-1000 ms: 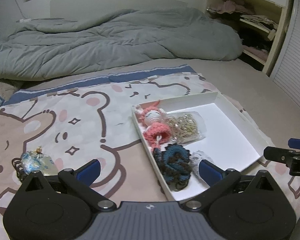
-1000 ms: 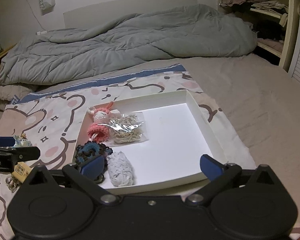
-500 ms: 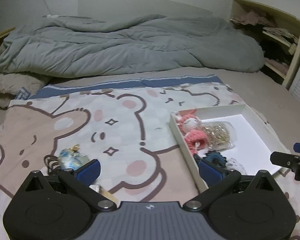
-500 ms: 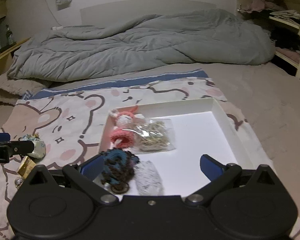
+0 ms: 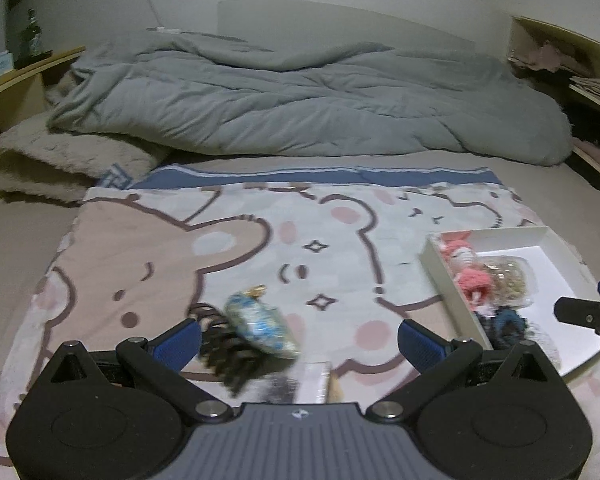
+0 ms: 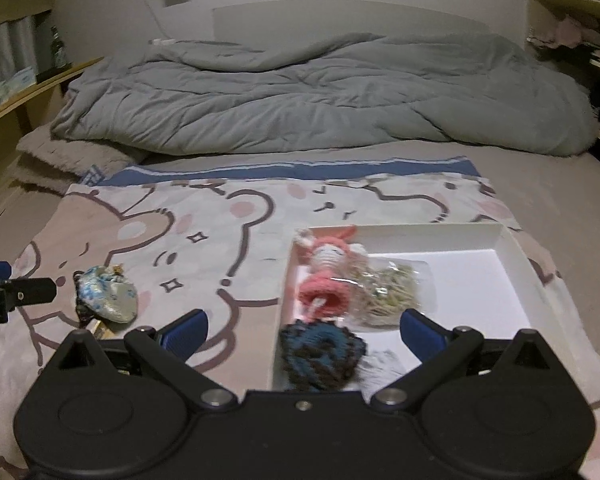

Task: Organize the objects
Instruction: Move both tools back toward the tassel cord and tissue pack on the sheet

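A white shallow box (image 6: 512,248) (image 5: 548,236) lies on a cartoon-bear blanket (image 5: 228,256). Inside it are a pink crochet doll (image 6: 326,276) (image 5: 464,264), a clear bag of beads (image 6: 388,292) (image 5: 508,276), a teal-and-dark crochet piece (image 6: 322,354) (image 5: 506,326) and a white knitted piece (image 6: 384,362). A blue-and-white pouch (image 5: 260,326) (image 6: 108,294) lies on a dark coiled item (image 5: 220,344) left of the box, with a small gold item (image 6: 100,328) by it. My left gripper (image 5: 298,342) is open, the pouch between its fingers. My right gripper (image 6: 304,330) is open over the box's near left part.
A rumpled grey duvet (image 5: 300,96) covers the far half of the bed. A fluffy beige pillow (image 5: 60,160) lies at the far left. Wooden shelves (image 5: 580,80) stand at the right, a side ledge with a bottle (image 5: 32,40) at the left.
Both grippers have swung left. The pouch pile has come from the left edge of the left wrist view to between the left fingers. The box has slid right in both views.
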`<action>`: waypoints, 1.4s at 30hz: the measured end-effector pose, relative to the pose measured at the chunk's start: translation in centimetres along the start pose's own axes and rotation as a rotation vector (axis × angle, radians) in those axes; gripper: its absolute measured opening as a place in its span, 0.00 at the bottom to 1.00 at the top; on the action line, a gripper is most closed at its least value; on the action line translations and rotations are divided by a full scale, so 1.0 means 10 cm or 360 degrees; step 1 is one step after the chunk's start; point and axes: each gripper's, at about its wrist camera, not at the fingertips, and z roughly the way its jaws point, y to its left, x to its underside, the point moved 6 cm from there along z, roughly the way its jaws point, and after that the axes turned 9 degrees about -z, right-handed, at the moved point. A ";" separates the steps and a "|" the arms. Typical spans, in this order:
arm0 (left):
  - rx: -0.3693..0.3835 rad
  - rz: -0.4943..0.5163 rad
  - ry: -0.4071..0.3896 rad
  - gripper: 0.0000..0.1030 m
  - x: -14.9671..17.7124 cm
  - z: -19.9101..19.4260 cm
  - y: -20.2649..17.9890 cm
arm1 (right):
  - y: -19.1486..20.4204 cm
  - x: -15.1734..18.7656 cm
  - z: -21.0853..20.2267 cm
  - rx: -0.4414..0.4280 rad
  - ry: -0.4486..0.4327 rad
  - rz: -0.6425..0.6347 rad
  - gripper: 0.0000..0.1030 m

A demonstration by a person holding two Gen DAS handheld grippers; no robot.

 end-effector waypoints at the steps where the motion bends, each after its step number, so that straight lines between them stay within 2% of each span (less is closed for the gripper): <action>1: -0.0011 -0.0008 0.0002 1.00 0.01 0.00 0.05 | 0.04 -0.01 0.01 -0.0004 -0.0001 -0.0008 1.00; 10: -0.0065 -0.0033 0.0006 1.00 -0.01 0.01 0.34 | 0.33 -0.15 0.11 -0.0047 -0.0011 -0.0049 1.00; 22: -0.0020 -0.0041 0.0056 1.00 0.03 0.05 0.54 | 0.81 -0.27 0.26 -0.0169 0.0005 -0.0130 1.00; 38: -0.0018 -0.0066 0.0041 1.00 -0.07 0.07 0.61 | 1.01 -0.48 0.36 -0.0233 0.0005 -0.0017 1.00; 42: -0.0006 -0.0044 0.0075 1.00 0.00 0.11 0.61 | 1.01 -0.42 0.39 -0.0218 0.0032 -0.0070 1.00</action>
